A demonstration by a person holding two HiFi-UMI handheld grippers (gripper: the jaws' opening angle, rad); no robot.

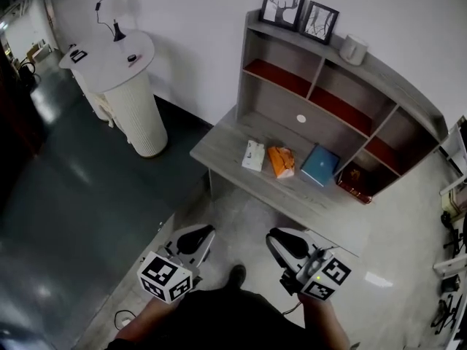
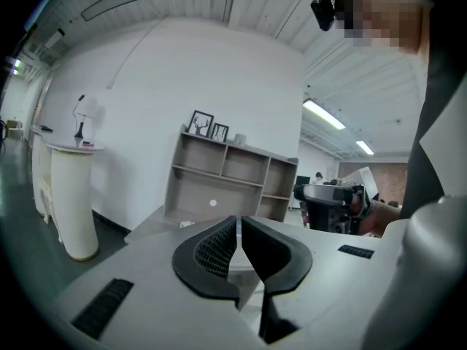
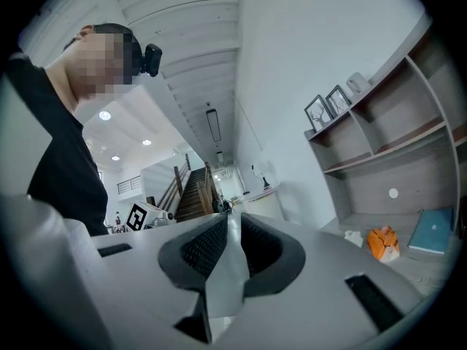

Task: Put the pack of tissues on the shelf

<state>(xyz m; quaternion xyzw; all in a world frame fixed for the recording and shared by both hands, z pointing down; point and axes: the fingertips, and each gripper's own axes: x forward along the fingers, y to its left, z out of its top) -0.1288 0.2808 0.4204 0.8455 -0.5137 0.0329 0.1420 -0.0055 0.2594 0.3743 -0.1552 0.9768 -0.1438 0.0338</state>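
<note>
**Both grippers closed and empty, tissues lying on the desk**

The pack of tissues (image 1: 281, 162), apparently the soft orange one, lies on the desk (image 1: 222, 143) in front of the shelf (image 1: 332, 131). A white packet (image 1: 253, 155) sits just beside it on the left, and a blue book (image 1: 321, 165) lies near it on the right. None of the three is inside a shelf compartment. On top of the shelf stand two framed pictures (image 1: 283, 3) and a white cup (image 1: 353, 49).

The left gripper (image 1: 206, 230) and the right gripper (image 1: 275, 234) hang low over the floor, short of the desk edge and well apart from the tissues. In the left gripper view its fingers (image 2: 217, 250) meet with only a thin slit between them and hold nothing. In the right gripper view the fingers (image 3: 201, 250) are likewise pressed together and empty, with the orange pack off to the right on the desk.

A round white stand (image 1: 139, 100) is on the floor to the left of the desk.
</note>
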